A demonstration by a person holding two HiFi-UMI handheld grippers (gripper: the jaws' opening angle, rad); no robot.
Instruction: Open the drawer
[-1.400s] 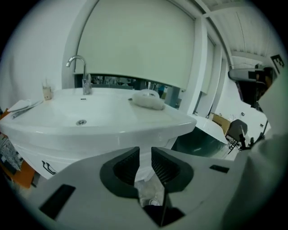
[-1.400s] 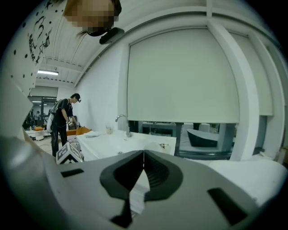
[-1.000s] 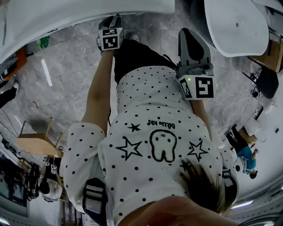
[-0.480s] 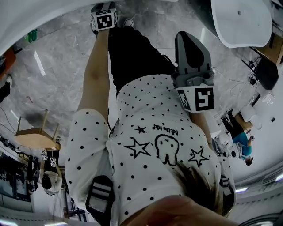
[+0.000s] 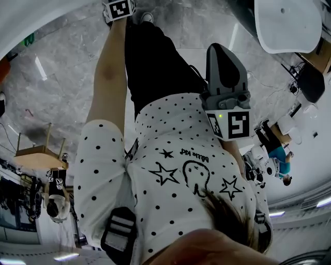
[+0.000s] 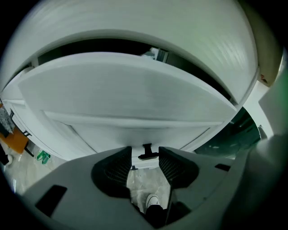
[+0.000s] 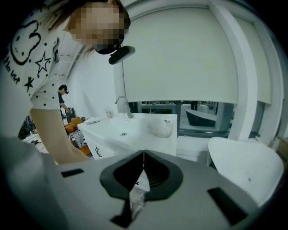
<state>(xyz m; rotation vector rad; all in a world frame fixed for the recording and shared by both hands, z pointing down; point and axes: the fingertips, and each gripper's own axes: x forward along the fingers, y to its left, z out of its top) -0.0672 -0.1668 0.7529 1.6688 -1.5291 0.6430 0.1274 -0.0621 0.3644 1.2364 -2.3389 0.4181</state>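
In the left gripper view a white cabinet fills the picture, with a wide white drawer front point(image 6: 135, 90) under an overhanging top point(image 6: 135, 27). A small black handle point(image 6: 147, 154) sits low on the cabinet, just beyond the tips of my left gripper point(image 6: 145, 155) and in line with the gap. The jaws have just been opening and stand open; nothing is pressed between the pads. In the head view only that gripper's marker cube point(image 5: 119, 8) shows, at the top edge. My right gripper point(image 7: 143, 156) is shut and empty, held in front of the person's chest point(image 5: 226, 72).
A white vanity with sink and tap point(image 7: 126, 128) and a white tub rim point(image 7: 245, 164) lie ahead of the right gripper. An orange object point(image 6: 15, 139) and a green bottle point(image 6: 42, 156) stand left of the cabinet. A wooden stool point(image 5: 39, 150) stands on the marble floor.
The left arm has stretched out and its marker cube has slid to the head view's top edge. The right gripper has shifted only a little.
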